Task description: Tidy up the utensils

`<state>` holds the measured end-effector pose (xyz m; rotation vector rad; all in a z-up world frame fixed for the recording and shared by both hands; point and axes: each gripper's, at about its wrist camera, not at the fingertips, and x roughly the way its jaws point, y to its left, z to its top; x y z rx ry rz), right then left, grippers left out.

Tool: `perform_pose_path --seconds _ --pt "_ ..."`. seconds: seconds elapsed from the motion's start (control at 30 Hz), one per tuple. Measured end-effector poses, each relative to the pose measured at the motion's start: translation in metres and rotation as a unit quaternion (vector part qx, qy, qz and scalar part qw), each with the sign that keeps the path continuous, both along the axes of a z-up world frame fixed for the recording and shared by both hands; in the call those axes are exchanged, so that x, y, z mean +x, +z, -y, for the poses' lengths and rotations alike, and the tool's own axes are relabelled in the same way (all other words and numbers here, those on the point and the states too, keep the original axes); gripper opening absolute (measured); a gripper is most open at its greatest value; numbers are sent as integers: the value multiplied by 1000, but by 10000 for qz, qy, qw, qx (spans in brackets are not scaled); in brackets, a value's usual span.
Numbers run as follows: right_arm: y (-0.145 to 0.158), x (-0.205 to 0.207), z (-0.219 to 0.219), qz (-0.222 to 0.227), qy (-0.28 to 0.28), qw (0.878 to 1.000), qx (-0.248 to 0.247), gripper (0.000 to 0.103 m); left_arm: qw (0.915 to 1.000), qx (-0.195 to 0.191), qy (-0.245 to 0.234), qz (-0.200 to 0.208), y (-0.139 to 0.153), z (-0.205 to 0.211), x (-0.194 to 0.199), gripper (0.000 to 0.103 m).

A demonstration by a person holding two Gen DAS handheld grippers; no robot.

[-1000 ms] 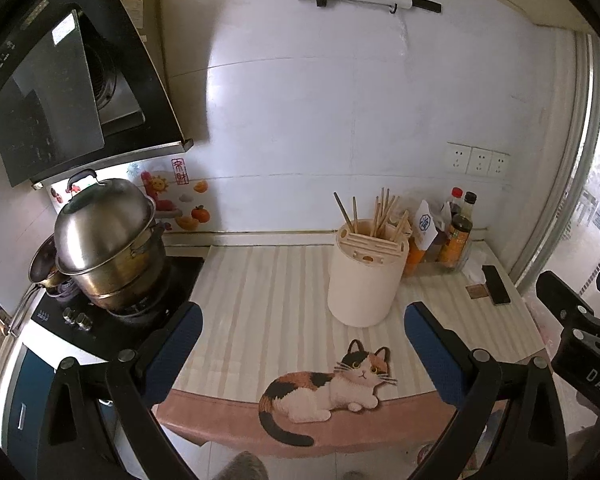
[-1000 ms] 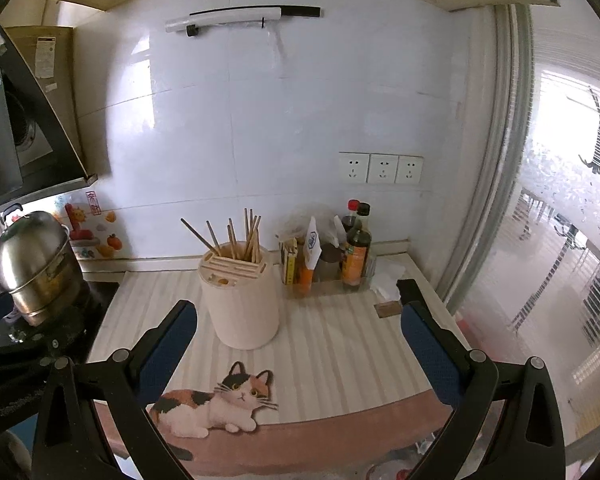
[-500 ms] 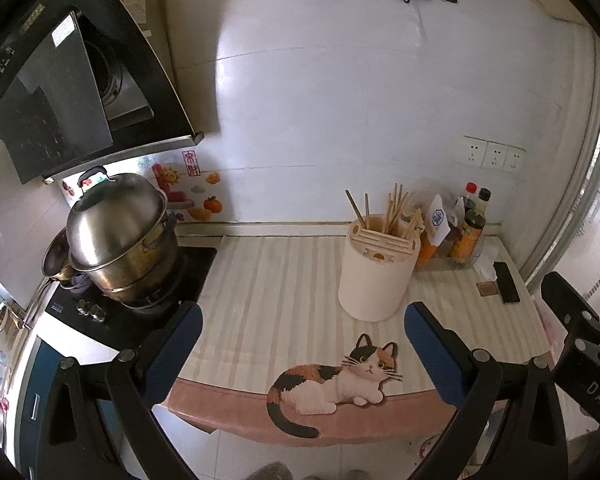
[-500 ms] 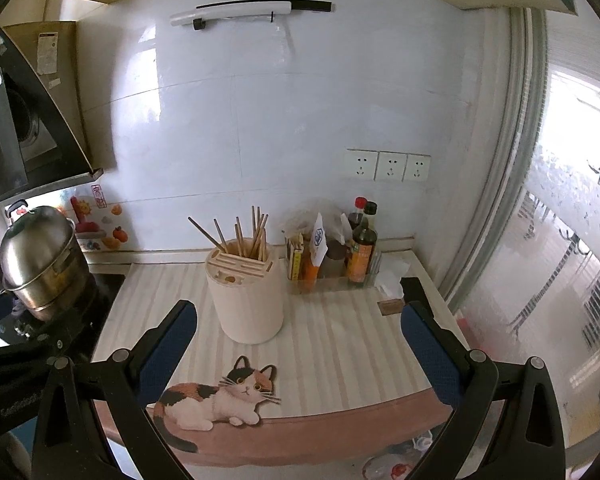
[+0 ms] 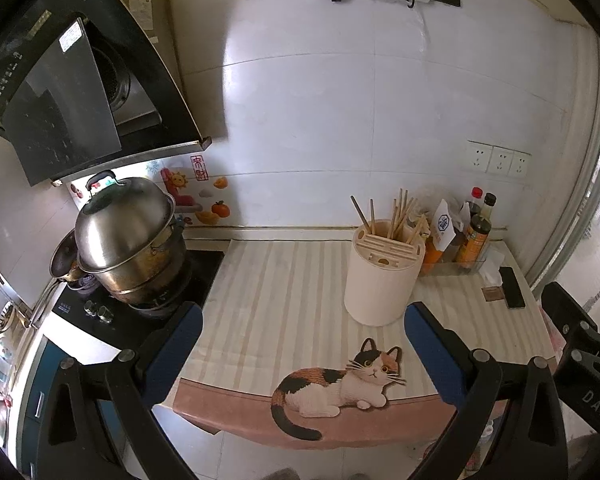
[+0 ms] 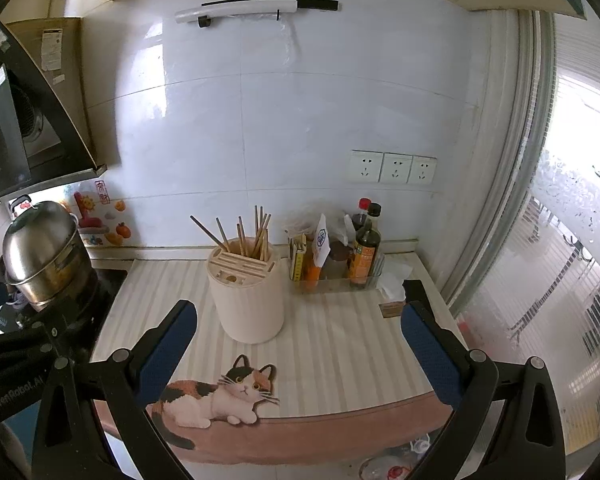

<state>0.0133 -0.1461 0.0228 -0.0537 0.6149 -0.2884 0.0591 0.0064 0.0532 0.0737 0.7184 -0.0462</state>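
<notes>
A kitchen counter seen from two handheld grippers, both held back from its front edge. At far left a steel pot [image 5: 128, 236] sits on a black stove [image 5: 156, 292] under a range hood [image 5: 80, 92]. The left gripper [image 5: 302, 344] has its blue-padded fingers spread wide, holding nothing. Mid-counter, on a striped mat [image 5: 284, 280] printed with a cat [image 5: 340, 384], stands a cream holder [image 5: 382, 280], upright, with chopsticks [image 5: 400, 216] leaning at mixed angles in its back section; its front slots look empty. Just right of it is a clear tray [image 6: 336, 280] of sauce bottles [image 6: 366, 248], then a phone [image 5: 512, 288] near the window. The right gripper [image 6: 298, 340] is also spread wide and empty. No loose utensils are visible on the counter. Likely risks: the chopsticks are thin and splayed, so a pinch could catch several at once or slip off; a sideways push could tip the holder or knock it into the bottles close beside it.
</notes>
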Motion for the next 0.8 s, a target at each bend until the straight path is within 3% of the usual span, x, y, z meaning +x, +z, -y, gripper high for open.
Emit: perform_pose_path --seconds 0.8 --pt "-8 -1 4 -178 13 9998 -51 103 10000 19 20 -56 -7 2 4 103"
